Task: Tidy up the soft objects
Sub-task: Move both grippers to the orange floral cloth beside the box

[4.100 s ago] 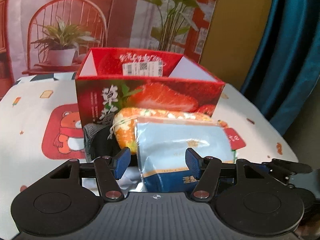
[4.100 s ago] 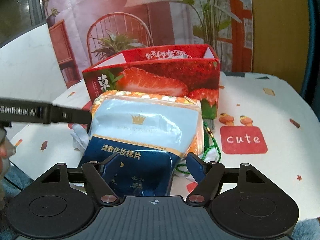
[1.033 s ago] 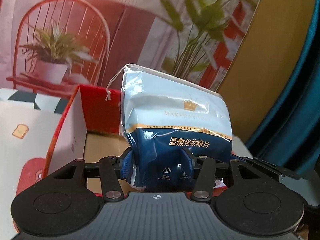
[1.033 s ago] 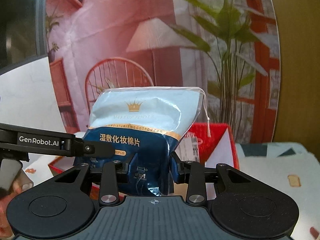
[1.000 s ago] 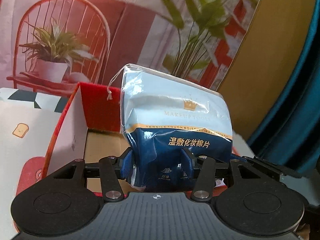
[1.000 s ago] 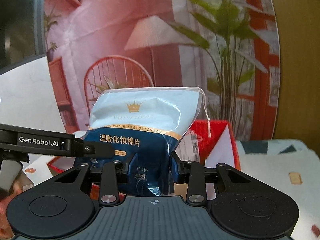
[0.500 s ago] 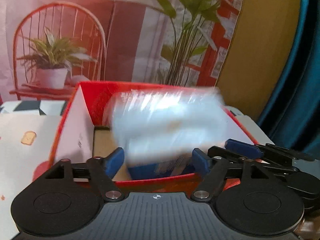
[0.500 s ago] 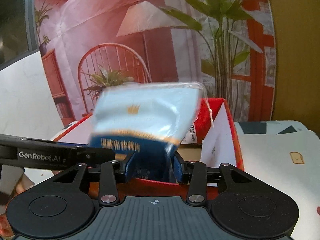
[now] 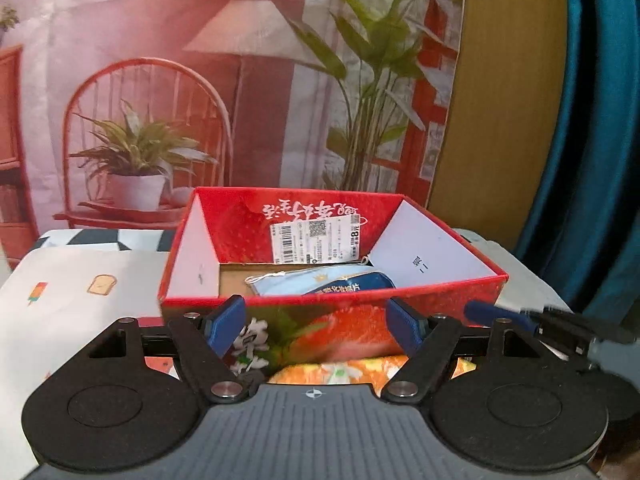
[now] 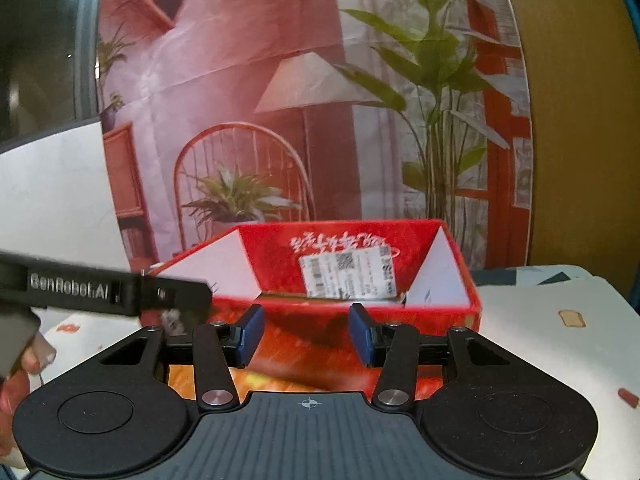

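Note:
A blue and pale-blue cotton-pad bag (image 9: pixel 320 285) lies flat on the floor of the red strawberry box (image 9: pixel 332 312). My left gripper (image 9: pixel 316 320) stands open in front of the box's near wall with nothing between its blue pads. An orange flowered soft pack (image 9: pixel 352 370) lies on the table just under that gripper. In the right wrist view the red strawberry box (image 10: pixel 400 312) shows its inner label, and the bag is hidden behind the near wall. My right gripper (image 10: pixel 306 334) is empty before that wall, its jaws opening.
The box sits on a white tablecloth (image 9: pixel 80 280) printed with small pictures. A printed backdrop (image 9: pixel 200 100) with a chair and plants hangs behind, a teal curtain (image 9: pixel 592 140) at the right. The other gripper's arm (image 10: pixel 100 288) crosses the right wrist view at the left, a hand (image 10: pixel 20 356) below it.
Both grippers held the bag up above the box a second ago. They have let go, the bag has dropped into the box, and both grippers have drawn back.

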`<state>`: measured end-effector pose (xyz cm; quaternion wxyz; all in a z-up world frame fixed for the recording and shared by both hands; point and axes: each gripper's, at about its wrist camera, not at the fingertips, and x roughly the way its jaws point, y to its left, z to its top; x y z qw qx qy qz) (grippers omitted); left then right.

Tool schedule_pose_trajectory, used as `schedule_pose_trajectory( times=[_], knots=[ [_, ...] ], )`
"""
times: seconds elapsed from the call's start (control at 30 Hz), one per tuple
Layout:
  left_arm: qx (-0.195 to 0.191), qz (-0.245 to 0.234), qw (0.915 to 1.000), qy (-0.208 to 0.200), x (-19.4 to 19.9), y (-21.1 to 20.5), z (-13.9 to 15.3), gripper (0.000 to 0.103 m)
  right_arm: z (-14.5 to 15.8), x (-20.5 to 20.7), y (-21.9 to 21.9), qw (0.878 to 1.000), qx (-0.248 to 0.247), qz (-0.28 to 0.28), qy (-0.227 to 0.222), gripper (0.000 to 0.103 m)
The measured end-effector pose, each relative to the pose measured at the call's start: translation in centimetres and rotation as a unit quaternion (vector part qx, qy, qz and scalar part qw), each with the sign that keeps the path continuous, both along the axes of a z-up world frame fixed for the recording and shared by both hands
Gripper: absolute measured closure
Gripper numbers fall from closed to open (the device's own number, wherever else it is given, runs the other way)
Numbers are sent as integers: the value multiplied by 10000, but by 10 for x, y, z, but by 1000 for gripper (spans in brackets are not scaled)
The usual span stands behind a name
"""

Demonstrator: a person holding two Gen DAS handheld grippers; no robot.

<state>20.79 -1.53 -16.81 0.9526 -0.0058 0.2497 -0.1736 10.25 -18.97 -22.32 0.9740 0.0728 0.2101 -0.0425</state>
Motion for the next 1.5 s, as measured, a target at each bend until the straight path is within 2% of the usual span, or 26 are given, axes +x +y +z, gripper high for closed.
schedule_pose_trajectory(
  times=[0.17,0.33,0.43,0.53,0.7,0.93,1.0,1.1,1.23,1.5],
  knots=[
    [-76,158,9998,-104,-31,0,-14,24,-21,-22,11,9997,30,-55,239,59],
    [-134,224,9996,116,-49,1,-37,24,-43,-39,23,9979,-211,76,601,58],
    [-185,259,9992,232,-51,6,-46,24,-50,-43,26,9974,-313,167,626,57],
    [-340,308,9984,326,-49,14,-51,26,-51,-43,28,9974,-288,188,633,55],
    [-828,330,9952,406,-43,25,-56,28,-54,-41,30,9968,-314,296,677,53],
    [-784,460,9935,684,-32,23,-72,32,-57,-40,30,9964,-273,357,720,53],
    [-839,455,9925,764,-31,26,-76,46,-57,-40,30,9965,-248,355,719,53],
    [-897,502,9910,858,-30,32,-82,56,-57,-41,30,9964,-263,359,715,53],
    [-925,515,9905,875,-31,35,-85,58,-53,-43,29,9968,-244,344,675,53],
    [-809,486,9913,917,-34,32,-92,57,-41,-51,17,9983,-69,-55,580,45]
  ],
)
